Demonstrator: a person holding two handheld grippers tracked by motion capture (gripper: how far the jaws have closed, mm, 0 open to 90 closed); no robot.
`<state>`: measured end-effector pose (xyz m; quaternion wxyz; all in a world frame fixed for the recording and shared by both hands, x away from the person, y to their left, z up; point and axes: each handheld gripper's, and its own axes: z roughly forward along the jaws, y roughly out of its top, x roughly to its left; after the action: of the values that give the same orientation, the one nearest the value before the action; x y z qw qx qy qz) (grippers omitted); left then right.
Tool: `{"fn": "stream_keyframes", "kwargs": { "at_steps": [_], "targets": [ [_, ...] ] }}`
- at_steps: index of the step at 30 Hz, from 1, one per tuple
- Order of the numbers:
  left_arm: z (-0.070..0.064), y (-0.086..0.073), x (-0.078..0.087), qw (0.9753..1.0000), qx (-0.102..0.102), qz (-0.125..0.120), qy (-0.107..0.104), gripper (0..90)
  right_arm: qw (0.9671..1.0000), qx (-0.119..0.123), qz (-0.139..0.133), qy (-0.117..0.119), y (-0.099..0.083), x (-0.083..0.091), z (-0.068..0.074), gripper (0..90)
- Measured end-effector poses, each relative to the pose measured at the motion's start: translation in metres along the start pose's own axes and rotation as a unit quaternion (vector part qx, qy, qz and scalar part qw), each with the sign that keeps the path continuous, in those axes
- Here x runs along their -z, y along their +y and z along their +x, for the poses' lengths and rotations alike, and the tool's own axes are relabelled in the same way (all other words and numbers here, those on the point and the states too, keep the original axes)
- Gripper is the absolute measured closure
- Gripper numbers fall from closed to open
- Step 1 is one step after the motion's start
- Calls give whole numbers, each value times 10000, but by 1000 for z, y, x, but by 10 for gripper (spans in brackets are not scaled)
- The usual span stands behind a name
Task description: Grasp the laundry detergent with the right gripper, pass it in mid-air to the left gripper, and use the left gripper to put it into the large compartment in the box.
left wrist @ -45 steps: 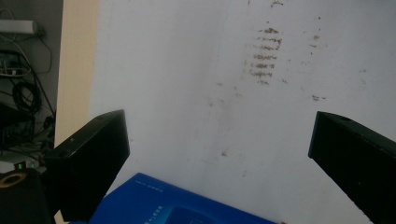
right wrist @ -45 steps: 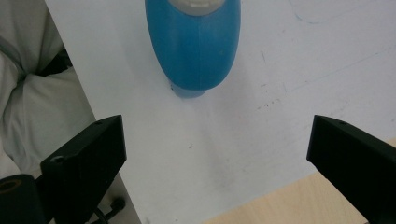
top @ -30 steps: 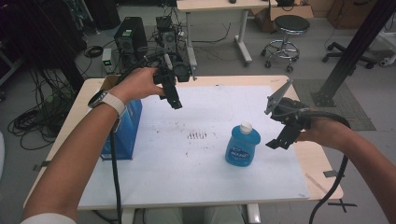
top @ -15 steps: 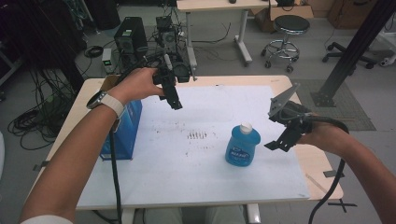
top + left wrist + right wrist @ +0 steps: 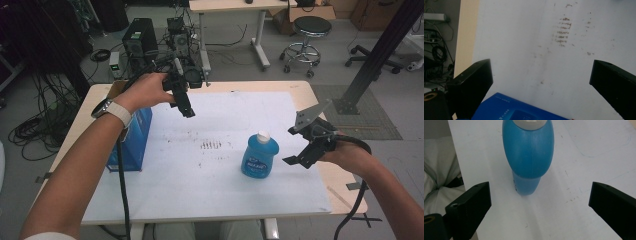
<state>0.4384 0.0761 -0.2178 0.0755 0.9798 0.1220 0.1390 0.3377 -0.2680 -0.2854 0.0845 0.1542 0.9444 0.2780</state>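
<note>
Nearest the person's side of the worktop (image 5: 300, 200), the right gripper (image 5: 300, 156) has dropped slightly lower than a second ago and sits just right of the blue soap bottle (image 5: 260, 156), jaws spread wide and holding nothing. That bottle stands upright on the white sheet, unmoved, a rounded translucent-blue body with a pale cap and a printed label; in the right gripper view it (image 5: 529, 152) rises between the open jaws. Farther off, the left gripper (image 5: 184, 102) hangs above the sheet as before, jaws wide, beside the blue box (image 5: 134, 142).
</note>
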Motion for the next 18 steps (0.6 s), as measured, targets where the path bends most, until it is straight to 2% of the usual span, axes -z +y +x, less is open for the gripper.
{"fn": "stream_keyframes", "kwargs": {
  "at_steps": [5, 7, 9, 12, 17, 18],
  "targets": [
    [0, -2, 2, 10000, 30, -68, 15, 53, 9998, -31, -219, 5, -9, -6, 0, 39],
    [0, -3, 3, 10000, -4, -39, 16, 52, 9993, -67, -375, 37, -16, -10, 0, 38],
    [-1, -3, 3, 10000, 28, -59, 13, 52, 9992, -65, -395, 43, -18, -12, 0, 38],
    [-1, -4, 3, 10000, 20, -40, 9, 52, 9983, -88, -570, 100, -27, -18, 0, 38],
    [-1, -5, 1, 10000, 47, -14, 16, 53, 9974, -127, -704, 34, -35, -23, 0, 38],
    [-1, -5, 1, 10000, 46, -12, 13, 53, 9961, -214, -848, 74, -41, -25, -1, 38]
  ]
}}
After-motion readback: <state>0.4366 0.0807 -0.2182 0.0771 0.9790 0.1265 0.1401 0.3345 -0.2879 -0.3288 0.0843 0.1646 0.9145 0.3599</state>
